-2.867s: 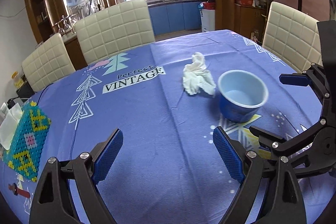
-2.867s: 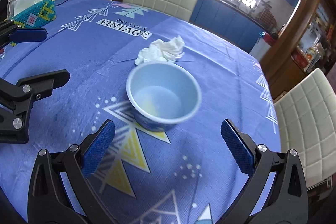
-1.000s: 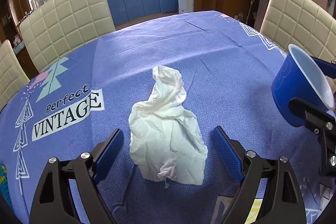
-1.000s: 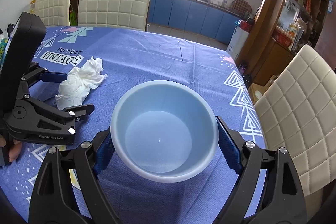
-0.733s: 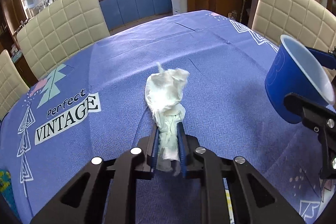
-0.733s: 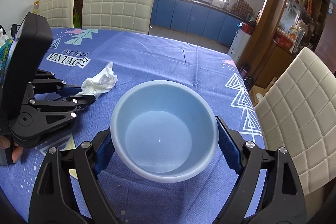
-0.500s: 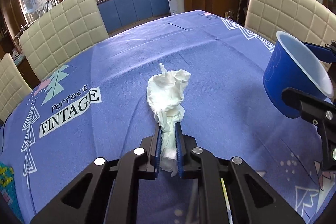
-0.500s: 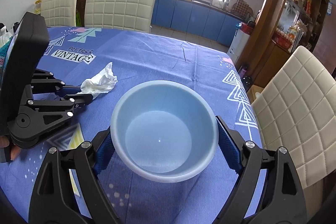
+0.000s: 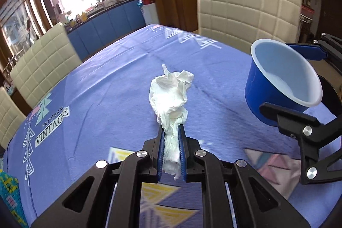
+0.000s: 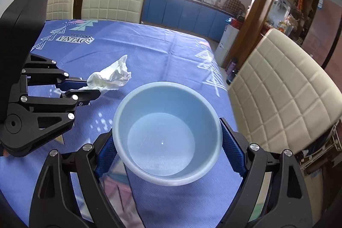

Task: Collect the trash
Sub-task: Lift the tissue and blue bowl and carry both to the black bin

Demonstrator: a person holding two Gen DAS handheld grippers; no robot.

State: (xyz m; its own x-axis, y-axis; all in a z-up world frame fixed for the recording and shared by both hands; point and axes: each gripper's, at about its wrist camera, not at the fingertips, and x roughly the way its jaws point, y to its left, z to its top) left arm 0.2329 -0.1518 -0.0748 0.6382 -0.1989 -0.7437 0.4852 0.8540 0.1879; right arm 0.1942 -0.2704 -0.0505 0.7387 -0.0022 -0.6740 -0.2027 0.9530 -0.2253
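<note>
My left gripper (image 9: 171,134) is shut on a crumpled white tissue (image 9: 171,95) and holds it up above the blue tablecloth (image 9: 102,99). The tissue (image 10: 111,76) and the left gripper (image 10: 85,89) also show in the right wrist view at the left. My right gripper (image 10: 167,138) is shut on a blue cup with a pale inside (image 10: 166,134), held off the table with its mouth open and empty. In the left wrist view the cup (image 9: 280,82) is to the right of the tissue, apart from it.
Cream padded chairs (image 9: 245,12) (image 10: 111,1) stand around the table. A beaded tissue box (image 9: 10,198) sits at the table's left edge. Blue kitchen cabinets (image 10: 183,14) and a wooden shelf lie beyond. The table's right edge (image 10: 224,87) is near the cup.
My left gripper closed on the tissue and lifted it off the cloth. Both grippers have swung to the right, the cup still held in my right gripper.
</note>
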